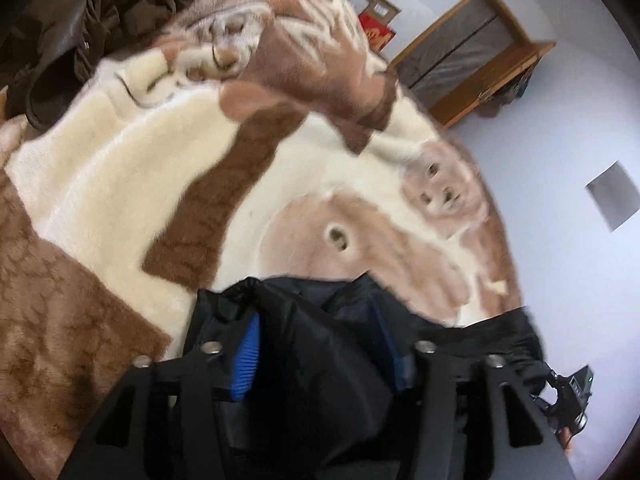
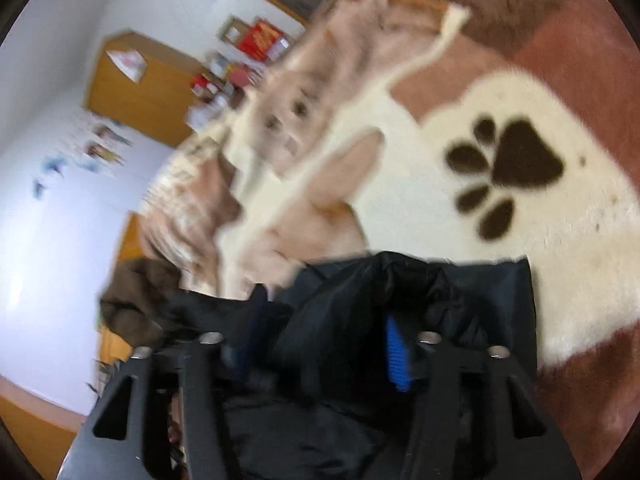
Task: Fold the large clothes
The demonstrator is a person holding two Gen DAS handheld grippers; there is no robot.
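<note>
Both jaws pinch the black jacket (image 1: 320,344) (image 2: 360,312) — fabric hides their tips; views blurred.

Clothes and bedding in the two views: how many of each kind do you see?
Black garment, gripped by both the left hand-held gripper and the right hand-held gripper: 1
Brown jacket: 1
Plush blanket: 1
Total: 3

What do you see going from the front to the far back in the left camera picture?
left gripper → black jacket bunched between its fingers → furry brown-and-cream blanket → brown coat heaped at the far edge.
</note>
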